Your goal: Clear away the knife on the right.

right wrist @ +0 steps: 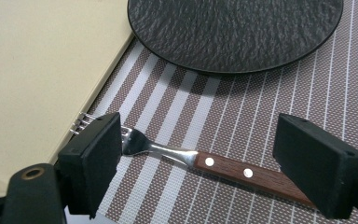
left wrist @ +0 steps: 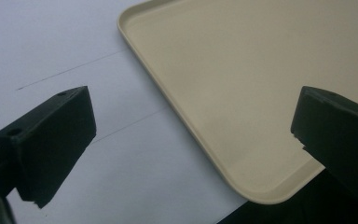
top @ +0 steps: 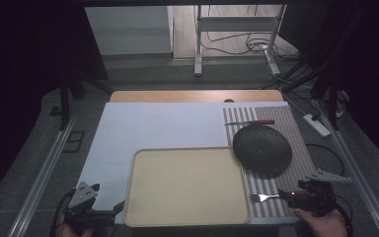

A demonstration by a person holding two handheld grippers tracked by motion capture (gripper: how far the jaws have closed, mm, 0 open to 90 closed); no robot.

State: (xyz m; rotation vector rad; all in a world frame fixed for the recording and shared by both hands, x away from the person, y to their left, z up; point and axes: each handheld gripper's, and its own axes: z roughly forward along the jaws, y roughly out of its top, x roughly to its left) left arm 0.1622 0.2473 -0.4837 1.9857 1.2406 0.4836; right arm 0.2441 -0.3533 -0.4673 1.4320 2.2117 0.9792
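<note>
A fork (right wrist: 200, 163) with a wooden handle lies on the striped placemat (right wrist: 279, 102), its tines (top: 255, 198) touching the edge of the beige tray (top: 185, 185). My right gripper (right wrist: 198, 163) is open, its jaws on either side of the fork without closing on it; from above, this gripper (top: 296, 196) is at the front right corner. A dark textured plate (top: 262, 148) rests on the mat behind the fork. At the front left corner my left gripper (top: 109, 212) is open, and it straddles the tray's near left corner (left wrist: 261, 191).
A knife (top: 250, 122) with a wooden handle lies at the far end of the placemat. A white sheet (top: 158, 126) covers the table to the left and behind the tray. The table's front edge runs just below both grippers.
</note>
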